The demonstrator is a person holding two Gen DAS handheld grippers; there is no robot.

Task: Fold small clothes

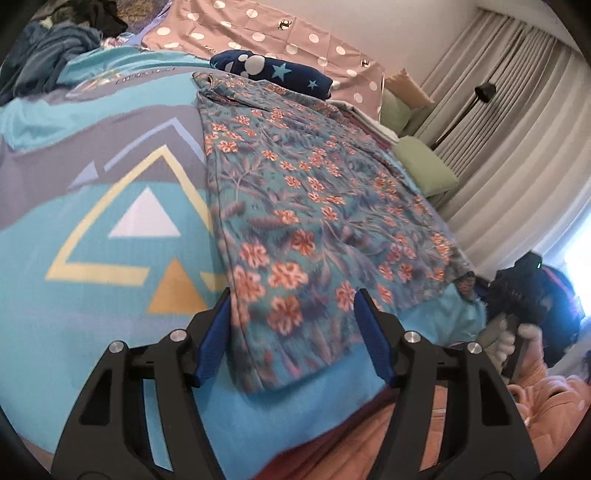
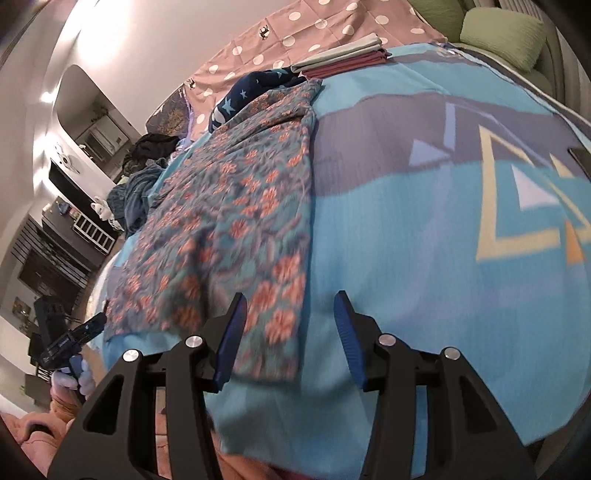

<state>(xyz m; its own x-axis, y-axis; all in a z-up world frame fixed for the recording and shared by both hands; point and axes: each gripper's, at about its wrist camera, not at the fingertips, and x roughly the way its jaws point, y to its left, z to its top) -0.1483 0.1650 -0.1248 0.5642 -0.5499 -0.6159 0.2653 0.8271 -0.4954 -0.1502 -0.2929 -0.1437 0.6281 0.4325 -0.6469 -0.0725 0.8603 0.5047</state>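
A teal garment with orange flowers (image 1: 314, 192) lies spread long and flat on the blue bed cover (image 1: 74, 206). My left gripper (image 1: 291, 299) is open, its blue pads either side of the garment's near left corner, just above it. In the right wrist view the same garment (image 2: 236, 206) lies left of centre. My right gripper (image 2: 290, 302) is open over the garment's near right corner, empty. The right gripper also shows in the left wrist view (image 1: 524, 291) beyond the garment's right corner, and the left gripper shows in the right wrist view (image 2: 74, 339) at far left.
A folded navy star-print cloth (image 1: 273, 72) lies at the garment's far end. Folded grey and maroon cloths (image 2: 343, 55) sit near the polka-dot pillows (image 1: 258, 33). A heap of dark clothes (image 1: 48, 55) lies far left. Green cushions (image 1: 424, 166) and curtains stand right.
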